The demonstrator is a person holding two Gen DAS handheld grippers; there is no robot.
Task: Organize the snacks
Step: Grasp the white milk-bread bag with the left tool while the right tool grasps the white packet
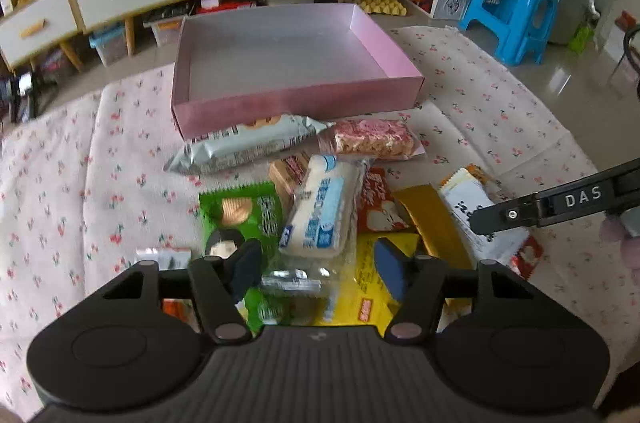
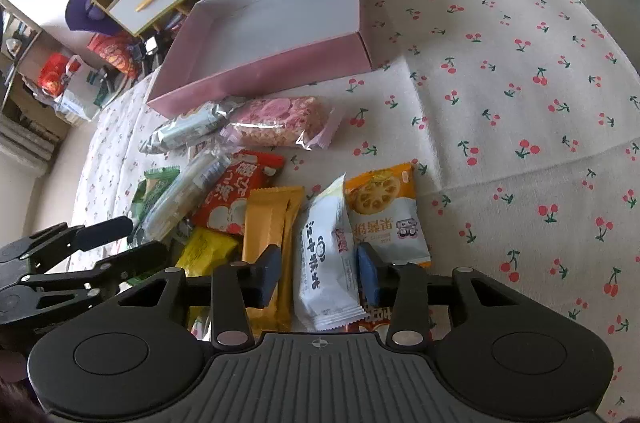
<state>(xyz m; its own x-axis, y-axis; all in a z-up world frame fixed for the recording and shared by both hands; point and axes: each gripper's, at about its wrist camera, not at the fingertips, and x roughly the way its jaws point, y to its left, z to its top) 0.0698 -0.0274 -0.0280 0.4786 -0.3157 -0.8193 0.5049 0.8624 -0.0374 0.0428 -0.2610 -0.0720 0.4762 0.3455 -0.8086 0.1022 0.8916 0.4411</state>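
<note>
Left gripper (image 1: 316, 269): its jaws stand about half apart, straddling the clear tail end of a white-and-blue cracker pack (image 1: 318, 211) — the pads sit to either side of the wrapper and a gap shows on both, so nothing is gripped. Just left of the jaws lies a green biscuit packet (image 1: 240, 211); beneath them, a yellow packet (image 1: 368, 283). Beyond the fingertips rest a silver-blue wrapper (image 1: 248, 143) and a pink nougat bar (image 1: 374, 139), both close against the front wall of the empty pink box (image 1: 296, 103).

Right gripper (image 2: 320, 273): its jaws are narrowed around a white packet with black characters (image 2: 328, 263), which stands on edge between them. The right pad seems to touch it, but I cannot tell whether the left pad does. Left of the jaws lies a gold-orange packet (image 2: 272, 219); past the right pad, an orange lotus-root chip packet (image 2: 384, 207). All rest on the cherry-print cloth (image 2: 520, 103).
</note>
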